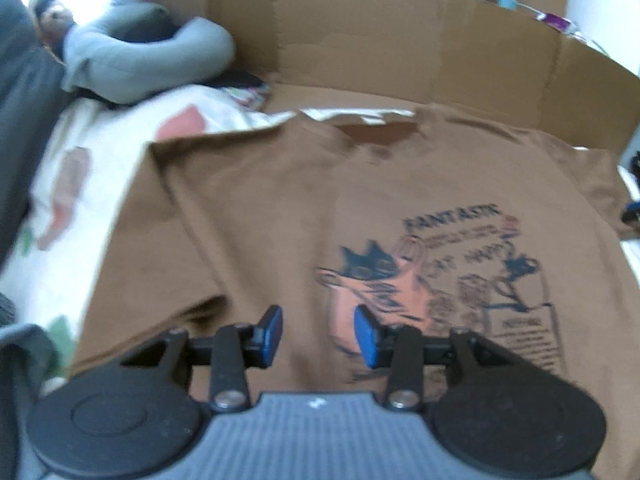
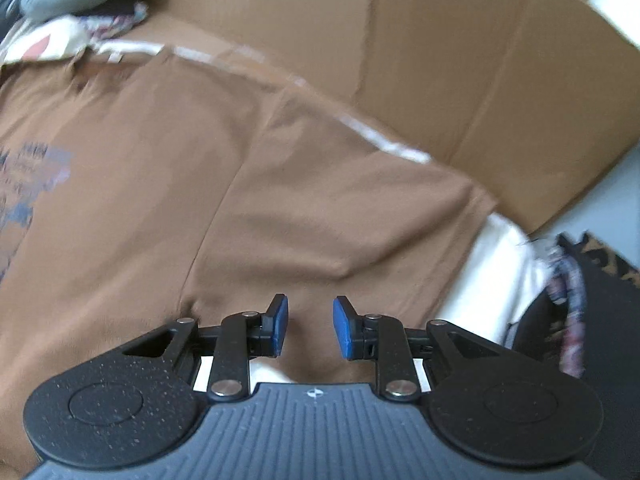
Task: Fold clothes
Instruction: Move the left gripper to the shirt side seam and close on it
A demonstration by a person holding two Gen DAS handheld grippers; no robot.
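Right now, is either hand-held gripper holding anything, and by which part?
Nothing held. Left hand-held gripper and right hand-held gripper both hang open over the brown T-shirt.

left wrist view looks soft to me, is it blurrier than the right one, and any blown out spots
Left wrist view: both are motion-smeared; the print on the brown t-shirt is only partly legible, and the top left corner is blown out white. Right wrist view: the shirt's sleeve edge streaks, while the right tool stays sharp.

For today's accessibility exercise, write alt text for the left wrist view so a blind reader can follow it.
A brown T-shirt with a cat graphic lies flat, print up, on a patterned bedsheet. The left gripper hangs over its lower part, blue pads apart with nothing between them. Flattened cardboard and a grey neck pillow lie beyond.
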